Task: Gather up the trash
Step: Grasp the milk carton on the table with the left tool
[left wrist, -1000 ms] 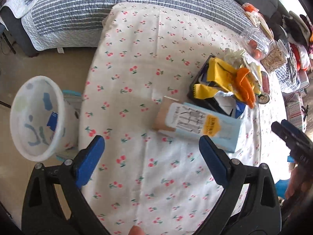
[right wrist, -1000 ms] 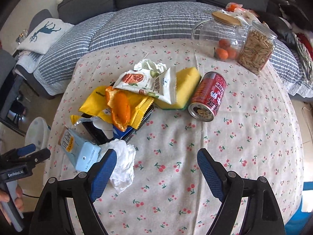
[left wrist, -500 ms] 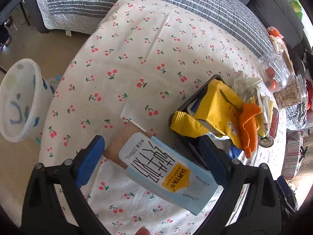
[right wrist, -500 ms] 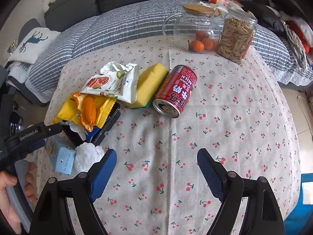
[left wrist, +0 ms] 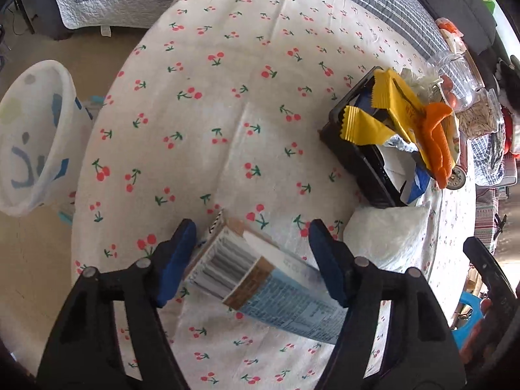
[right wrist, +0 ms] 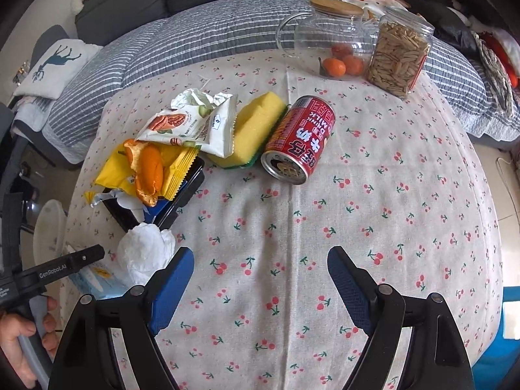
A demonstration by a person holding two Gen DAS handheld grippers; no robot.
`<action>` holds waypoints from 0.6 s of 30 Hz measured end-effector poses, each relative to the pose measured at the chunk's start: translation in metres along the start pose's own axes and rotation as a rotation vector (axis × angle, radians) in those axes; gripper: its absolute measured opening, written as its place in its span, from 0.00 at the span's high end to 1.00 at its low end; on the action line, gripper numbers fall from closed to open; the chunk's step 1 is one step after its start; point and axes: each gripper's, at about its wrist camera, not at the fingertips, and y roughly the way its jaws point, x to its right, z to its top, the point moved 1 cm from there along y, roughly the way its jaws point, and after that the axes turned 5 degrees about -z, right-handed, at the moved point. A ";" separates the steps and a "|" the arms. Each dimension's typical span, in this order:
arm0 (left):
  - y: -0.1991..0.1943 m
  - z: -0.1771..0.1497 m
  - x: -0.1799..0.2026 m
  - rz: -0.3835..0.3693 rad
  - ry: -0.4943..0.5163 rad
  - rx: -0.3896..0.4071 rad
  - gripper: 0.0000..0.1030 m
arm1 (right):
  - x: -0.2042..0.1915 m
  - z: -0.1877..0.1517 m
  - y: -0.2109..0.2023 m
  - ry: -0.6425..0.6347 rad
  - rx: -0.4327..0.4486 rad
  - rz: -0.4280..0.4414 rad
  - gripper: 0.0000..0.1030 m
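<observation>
A pale blue milk carton (left wrist: 269, 282) lies on its side on the cherry-print table, between the fingers of my left gripper (left wrist: 253, 256). The jaws stand around it but a gap shows on each side. A white crumpled tissue (left wrist: 386, 234) lies just right of it. A black tray (left wrist: 357, 159) holds yellow wrappers (left wrist: 367, 126) and orange peel (left wrist: 438, 136). My right gripper (right wrist: 260, 276) is open and empty over bare cloth, below a red milk can (right wrist: 299, 139), a nut wrapper (right wrist: 191, 126) and a yellow sponge (right wrist: 253, 130).
A white trash bin (left wrist: 29, 139) stands on the floor left of the table. A glass jug with oranges (right wrist: 331, 45) and a jar of seeds (right wrist: 399, 58) stand at the far table edge. A striped sofa lies beyond.
My left gripper has come down over the milk carton and its jaws have narrowed around it. My right gripper has shifted little, with the can and wrappers slightly nearer.
</observation>
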 end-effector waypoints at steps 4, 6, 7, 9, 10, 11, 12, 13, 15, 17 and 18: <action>-0.007 -0.006 -0.014 -0.040 0.012 -0.005 0.46 | -0.017 -0.005 0.007 -0.023 -0.026 0.015 0.17; -0.013 -0.010 -0.019 -0.063 0.007 -0.005 0.49 | -0.026 -0.008 0.009 -0.036 -0.036 0.023 0.17; -0.015 -0.010 -0.022 -0.072 0.010 0.000 0.51 | -0.031 -0.009 0.010 -0.043 -0.040 0.028 0.17; -0.022 -0.008 -0.025 -0.081 0.027 0.023 0.54 | -0.040 -0.011 0.011 -0.055 -0.046 0.036 0.17; -0.026 -0.006 -0.025 -0.085 0.039 0.041 0.59 | -0.043 -0.011 0.012 -0.062 -0.047 0.038 0.17; -0.031 -0.004 -0.025 -0.094 0.054 0.063 0.61 | -0.047 -0.011 0.012 -0.068 -0.047 0.040 0.17; -0.036 -0.002 -0.026 -0.112 0.072 0.084 0.70 | -0.050 -0.011 0.013 -0.073 -0.045 0.040 0.17; -0.040 0.002 -0.026 -0.119 0.088 0.100 0.73 | -0.053 -0.012 0.013 -0.077 -0.044 0.040 0.17; -0.044 0.009 -0.027 -0.096 0.117 0.122 0.73 | -0.056 -0.012 0.013 -0.077 -0.044 0.042 0.17; -0.046 0.011 -0.035 -0.046 0.093 0.107 0.56 | -0.058 -0.012 0.014 -0.074 -0.047 0.044 0.17; -0.048 0.010 -0.040 -0.045 0.063 0.109 0.34 | -0.058 -0.012 0.014 -0.072 -0.048 0.045 0.17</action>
